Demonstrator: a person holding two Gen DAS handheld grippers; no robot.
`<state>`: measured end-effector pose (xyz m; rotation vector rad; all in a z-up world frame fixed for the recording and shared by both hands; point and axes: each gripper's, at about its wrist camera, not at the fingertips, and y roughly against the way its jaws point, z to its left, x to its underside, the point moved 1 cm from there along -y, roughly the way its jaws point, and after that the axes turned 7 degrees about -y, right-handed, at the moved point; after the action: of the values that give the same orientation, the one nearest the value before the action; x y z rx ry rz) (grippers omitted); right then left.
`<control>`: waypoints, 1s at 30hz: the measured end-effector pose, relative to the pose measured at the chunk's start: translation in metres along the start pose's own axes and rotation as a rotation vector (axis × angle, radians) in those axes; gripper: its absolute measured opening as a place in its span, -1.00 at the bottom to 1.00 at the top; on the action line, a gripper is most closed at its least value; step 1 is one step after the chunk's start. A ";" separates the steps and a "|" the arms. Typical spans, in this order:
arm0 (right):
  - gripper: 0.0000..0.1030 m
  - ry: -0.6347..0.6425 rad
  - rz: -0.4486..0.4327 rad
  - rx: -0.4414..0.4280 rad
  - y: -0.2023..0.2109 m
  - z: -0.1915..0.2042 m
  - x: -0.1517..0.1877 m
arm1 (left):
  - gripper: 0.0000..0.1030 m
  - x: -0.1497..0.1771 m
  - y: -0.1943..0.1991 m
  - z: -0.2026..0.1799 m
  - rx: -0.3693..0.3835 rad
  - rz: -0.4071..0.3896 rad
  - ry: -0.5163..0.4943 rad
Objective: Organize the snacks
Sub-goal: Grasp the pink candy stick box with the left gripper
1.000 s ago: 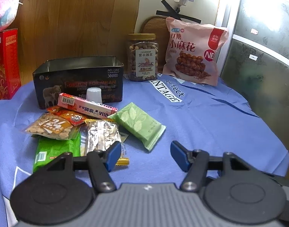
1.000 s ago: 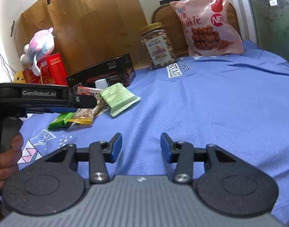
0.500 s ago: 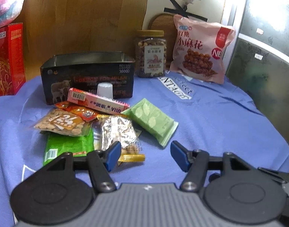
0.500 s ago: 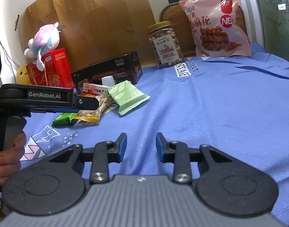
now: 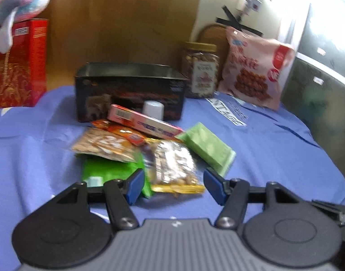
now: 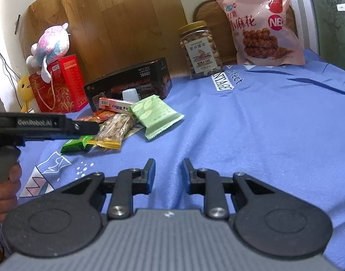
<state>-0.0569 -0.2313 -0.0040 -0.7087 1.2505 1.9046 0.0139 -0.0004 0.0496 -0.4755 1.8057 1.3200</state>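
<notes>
A pile of snack packets lies on the blue cloth in front of an open black tin box (image 5: 129, 90). It holds a pale green packet (image 5: 207, 150), a clear peanut bar packet (image 5: 174, 167), a bright green packet (image 5: 109, 172), a pink carton (image 5: 143, 123), a nut packet (image 5: 104, 144) and a white cup (image 5: 153, 110). My left gripper (image 5: 172, 186) is open and empty, just short of the peanut bar packet. My right gripper (image 6: 166, 169) is open with a narrow gap, empty, over bare cloth to the right of the pile (image 6: 118, 126).
A jar of nuts (image 5: 200, 81) and a large pink snack bag (image 5: 253, 76) stand at the back right. A red box (image 5: 16, 67) with a plush toy (image 5: 16, 4) stands at the back left. A wooden board leans behind. The cloth drops off on the right.
My left gripper has moved left and forward toward the pile, so the peanut bar packet now sits between its fingertips' line. My right gripper's jaws have narrowed.
</notes>
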 end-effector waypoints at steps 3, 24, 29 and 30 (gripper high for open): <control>-0.42 0.014 0.010 -0.019 -0.004 0.006 -0.003 | 0.14 -0.003 0.004 0.016 -0.026 -0.006 0.017; -0.40 0.002 0.191 -0.198 -0.069 0.036 -0.031 | 0.11 0.008 0.004 0.068 -0.075 0.050 0.122; -0.39 -0.082 0.109 -0.163 -0.045 0.018 -0.033 | 0.12 -0.001 0.022 0.068 -0.102 -0.036 0.120; -0.39 -0.078 0.092 -0.157 -0.040 0.016 -0.032 | 0.12 -0.002 0.020 0.064 -0.101 -0.027 0.105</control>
<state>-0.0064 -0.2148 0.0058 -0.6598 1.1108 2.1037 0.0266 0.0647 0.0567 -0.6329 1.8172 1.3952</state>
